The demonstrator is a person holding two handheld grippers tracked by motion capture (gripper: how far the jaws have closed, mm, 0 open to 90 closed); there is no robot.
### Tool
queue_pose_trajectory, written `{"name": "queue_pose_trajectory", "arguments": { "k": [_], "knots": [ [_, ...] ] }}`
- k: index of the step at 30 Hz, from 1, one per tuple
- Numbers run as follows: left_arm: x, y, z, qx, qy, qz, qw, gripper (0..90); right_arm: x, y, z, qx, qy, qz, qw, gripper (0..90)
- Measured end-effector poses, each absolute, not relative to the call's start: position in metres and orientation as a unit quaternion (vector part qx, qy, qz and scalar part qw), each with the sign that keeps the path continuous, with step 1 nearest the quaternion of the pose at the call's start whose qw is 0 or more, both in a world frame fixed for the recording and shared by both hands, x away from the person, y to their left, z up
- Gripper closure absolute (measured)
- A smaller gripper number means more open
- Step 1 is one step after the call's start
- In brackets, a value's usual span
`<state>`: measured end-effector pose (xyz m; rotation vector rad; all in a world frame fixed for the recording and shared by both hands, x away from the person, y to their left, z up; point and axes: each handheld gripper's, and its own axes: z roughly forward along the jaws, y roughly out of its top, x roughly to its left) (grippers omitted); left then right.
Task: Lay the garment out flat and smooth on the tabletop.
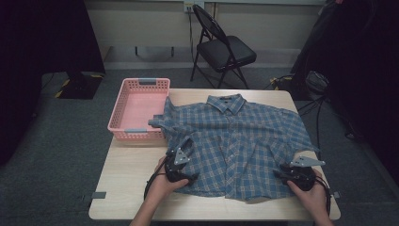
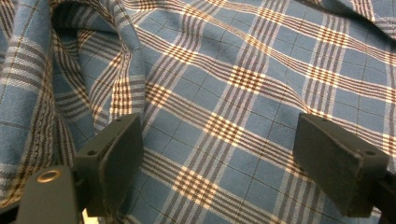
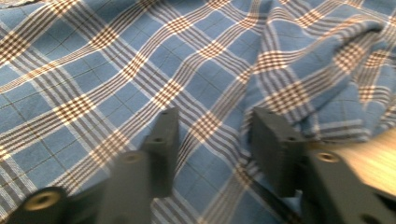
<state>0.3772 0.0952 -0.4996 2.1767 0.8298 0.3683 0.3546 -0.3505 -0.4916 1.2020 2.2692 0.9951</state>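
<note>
I have both grippers' jaws spread wide over the blue plaid cotton shirt (image 1: pixel 235 141) lying flat, collar away, left gripper (image 1: pixel 184 155) at its left side, right gripper (image 1: pixel 289 170) at its right hem corner.

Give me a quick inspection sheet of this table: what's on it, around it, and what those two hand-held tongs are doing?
Surface: pale wooden table, bare at the front left.
Job's things: blue plaid short-sleeved shirt spread flat, collar away from the person.
Clutter: empty pink plastic basket at the far left corner.
Grippers: left tongs and right tongs, jaws open over the cloth.
Cables: black cable looping from the left tongs.
Surroundings: black folding chair, grey floor.
</note>
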Motion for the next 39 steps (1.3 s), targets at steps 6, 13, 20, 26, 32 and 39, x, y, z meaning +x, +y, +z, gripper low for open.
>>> {"name": "queue_pose_trajectory", "arguments": {
  "k": [6,13,20,26,32,39],
  "knots": [
    [0.377,0.095,-0.500,0.853,0.325,0.143,0.382,15.8,0.355,-0.362,-0.490,0.436,0.806,0.357,0.180,81.3],
    [0.377,0.097,-0.499,0.852,0.326,0.141,0.385,17.3,0.348,-0.373,-0.483,0.432,0.819,0.348,0.145,89.9],
    [0.377,0.098,-0.499,0.852,0.327,0.142,0.385,17.5,0.325,-0.397,-0.465,0.439,0.797,0.386,0.151,90.0],
    [0.377,0.098,-0.499,0.851,0.327,0.142,0.385,17.6,0.342,-0.411,-0.457,0.477,0.751,0.409,0.201,89.7],
    [0.377,0.098,-0.499,0.852,0.327,0.142,0.385,17.6,0.368,-0.419,-0.460,0.519,0.727,0.381,0.239,71.4],
    [0.377,0.097,-0.499,0.852,0.326,0.142,0.384,17.5,0.343,-0.402,-0.451,0.490,0.732,0.384,0.279,47.6]
  ]
}}
